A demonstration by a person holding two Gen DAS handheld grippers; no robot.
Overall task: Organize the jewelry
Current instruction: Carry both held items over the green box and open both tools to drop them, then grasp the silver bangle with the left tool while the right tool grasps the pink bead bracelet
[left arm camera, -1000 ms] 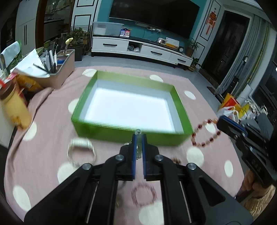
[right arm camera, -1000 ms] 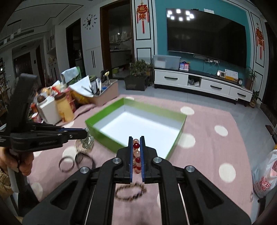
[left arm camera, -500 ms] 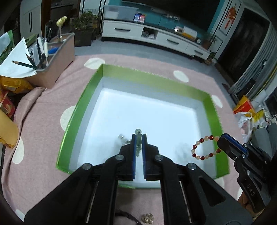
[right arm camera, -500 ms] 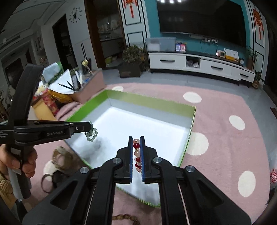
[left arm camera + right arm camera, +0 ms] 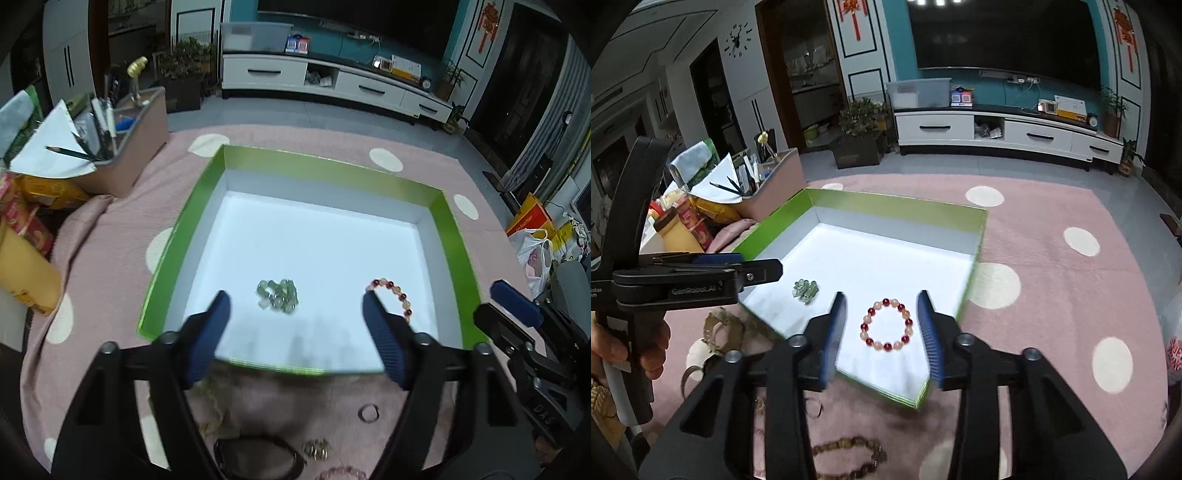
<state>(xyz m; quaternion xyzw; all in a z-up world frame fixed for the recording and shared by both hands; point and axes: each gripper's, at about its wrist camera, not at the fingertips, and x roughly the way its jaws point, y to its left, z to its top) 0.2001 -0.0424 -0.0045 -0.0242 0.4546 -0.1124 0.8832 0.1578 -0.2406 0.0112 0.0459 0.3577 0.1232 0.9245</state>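
Nearer than the green box [image 5: 964,291], loose bracelets [image 5: 849,458] lie on the pink cloth below both spread tools [image 5: 881,332].

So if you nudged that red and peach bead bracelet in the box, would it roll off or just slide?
The bracelet lies flat as a ring on the white floor of the green box, so it would probably slide, not roll. Being strung beads, it likely goes floppy when lifted. The round, shiny beads may slip in the jaws.
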